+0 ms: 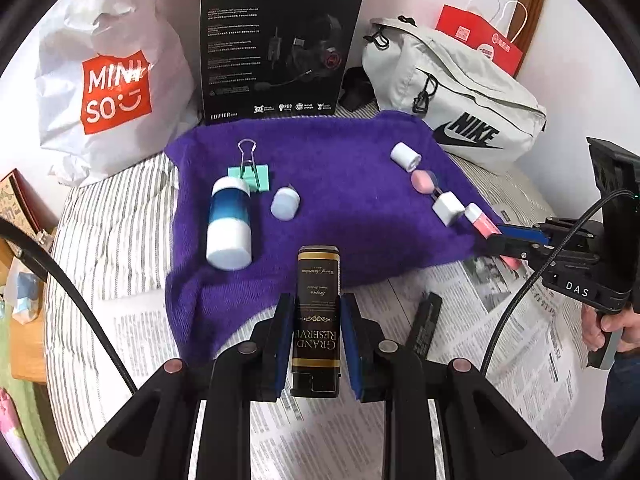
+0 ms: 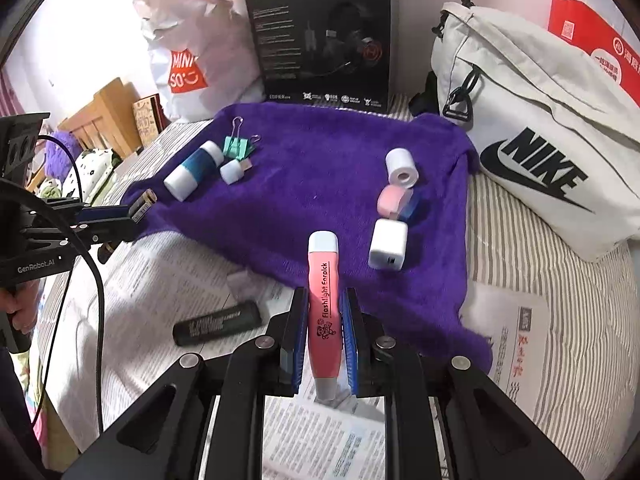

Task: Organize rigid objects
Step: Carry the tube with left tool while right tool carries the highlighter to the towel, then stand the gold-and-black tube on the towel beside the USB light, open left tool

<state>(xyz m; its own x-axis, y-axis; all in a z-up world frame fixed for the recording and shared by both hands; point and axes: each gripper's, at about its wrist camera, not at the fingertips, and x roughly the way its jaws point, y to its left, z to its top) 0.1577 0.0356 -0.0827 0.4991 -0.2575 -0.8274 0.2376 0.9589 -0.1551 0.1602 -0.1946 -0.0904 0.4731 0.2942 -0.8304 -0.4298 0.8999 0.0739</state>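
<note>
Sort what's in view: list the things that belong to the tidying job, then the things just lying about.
Job:
black-and-gold rectangular tin in left gripper
pink plastic flashlight earpick in right gripper
blue-and-white bottle
mint binder clip
white cube charger
purple fuzzy cloth

Lying about:
white Nike bag
Miniso bag
black headset box

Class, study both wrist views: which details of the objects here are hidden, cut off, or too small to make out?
- Left view: black Grand Reserve box, sides covered by the left gripper pads.
- Left view: pink earpick, far end hidden behind the right gripper.
- Right view: black tube on the newspaper, label blurred.
- Both views: headset box small print unreadable; top cut off.
</note>
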